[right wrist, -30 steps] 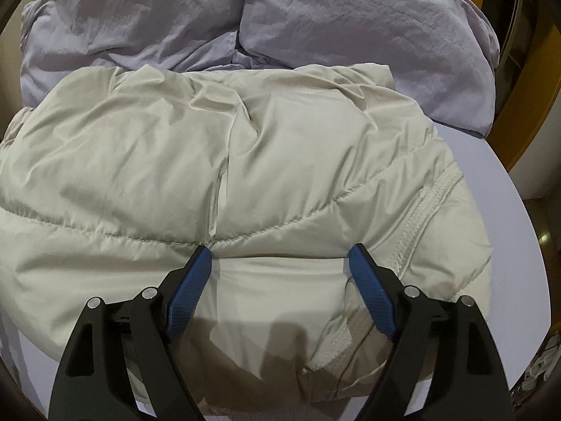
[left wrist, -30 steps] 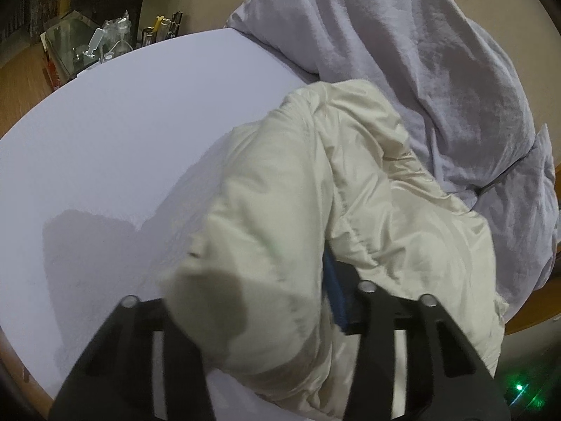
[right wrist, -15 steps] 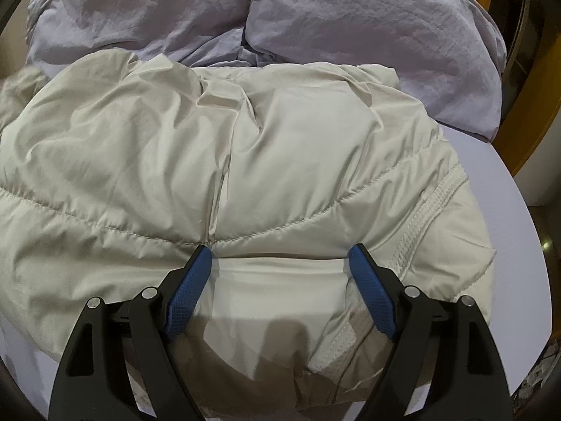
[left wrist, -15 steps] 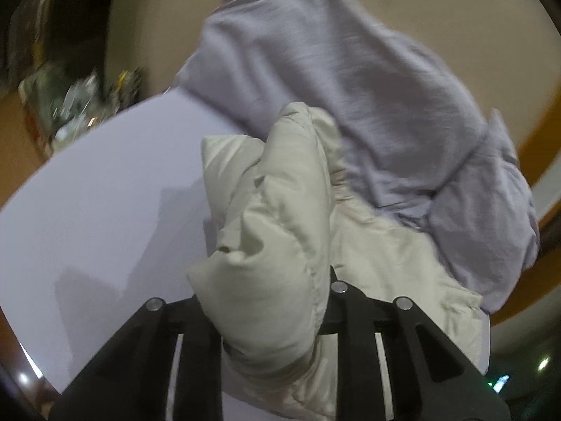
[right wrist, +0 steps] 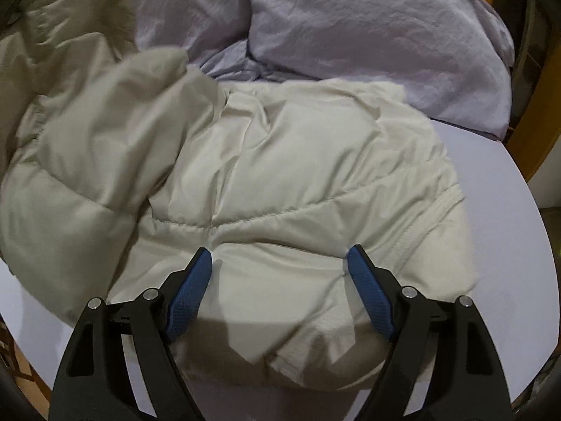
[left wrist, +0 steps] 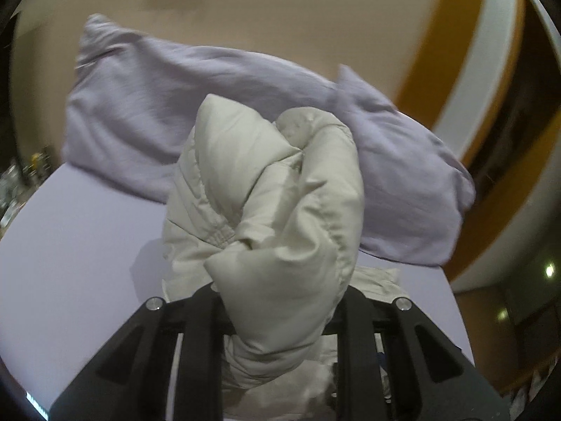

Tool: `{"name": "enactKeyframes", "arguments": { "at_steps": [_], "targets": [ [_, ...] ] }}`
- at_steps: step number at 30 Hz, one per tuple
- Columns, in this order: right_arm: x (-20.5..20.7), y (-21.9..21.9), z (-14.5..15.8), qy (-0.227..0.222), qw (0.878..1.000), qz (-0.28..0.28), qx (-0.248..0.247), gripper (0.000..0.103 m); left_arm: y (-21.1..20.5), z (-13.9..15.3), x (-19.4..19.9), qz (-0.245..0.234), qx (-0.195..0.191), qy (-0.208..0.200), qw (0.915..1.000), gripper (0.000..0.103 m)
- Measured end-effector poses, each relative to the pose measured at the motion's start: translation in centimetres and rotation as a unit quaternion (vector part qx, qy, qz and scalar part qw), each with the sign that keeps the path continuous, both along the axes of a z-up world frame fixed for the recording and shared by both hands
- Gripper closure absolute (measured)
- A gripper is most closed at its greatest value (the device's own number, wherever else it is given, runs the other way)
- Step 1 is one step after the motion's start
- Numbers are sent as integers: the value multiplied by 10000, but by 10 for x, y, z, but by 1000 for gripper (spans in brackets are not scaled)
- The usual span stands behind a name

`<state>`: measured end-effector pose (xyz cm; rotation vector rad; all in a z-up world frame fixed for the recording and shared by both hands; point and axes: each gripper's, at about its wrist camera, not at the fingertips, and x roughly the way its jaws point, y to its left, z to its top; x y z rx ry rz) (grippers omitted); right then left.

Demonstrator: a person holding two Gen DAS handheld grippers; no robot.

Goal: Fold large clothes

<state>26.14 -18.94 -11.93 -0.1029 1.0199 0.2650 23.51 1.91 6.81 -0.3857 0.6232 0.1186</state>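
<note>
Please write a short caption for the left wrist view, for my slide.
Left gripper shut on a bunched part of the cream jacket, held above the table.

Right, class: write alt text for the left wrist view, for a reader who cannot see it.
The left tool grips a bunched-up part of a cream puffer jacket, held up over a pale table. Behind it, a crumpled lilac garment lies across the table's far edge against a beige wall.

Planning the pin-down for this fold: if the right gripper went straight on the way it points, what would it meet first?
Most likely the cream puffer jacket: the right gripper stands open with its tips at the quilted fabric.
</note>
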Motion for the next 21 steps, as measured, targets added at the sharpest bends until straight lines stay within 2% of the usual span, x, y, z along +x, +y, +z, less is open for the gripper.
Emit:
{"name": "enactKeyframes", "arguments": {
  "at_steps": [7,12,21],
  "targets": [
    [-6,-44,22,-278,9988,-383,86,22,-74,-6,27,-787,14,119,9968,81],
    [-5,-86,28,-321,9960,-826,85,22,-121,-19,41,-1283,101,313,9912,81],
    [-3,-146,24,-225,9888,-1475,82,22,-182,-51,60,-1763,330,707,9812,81]
  ]
}}
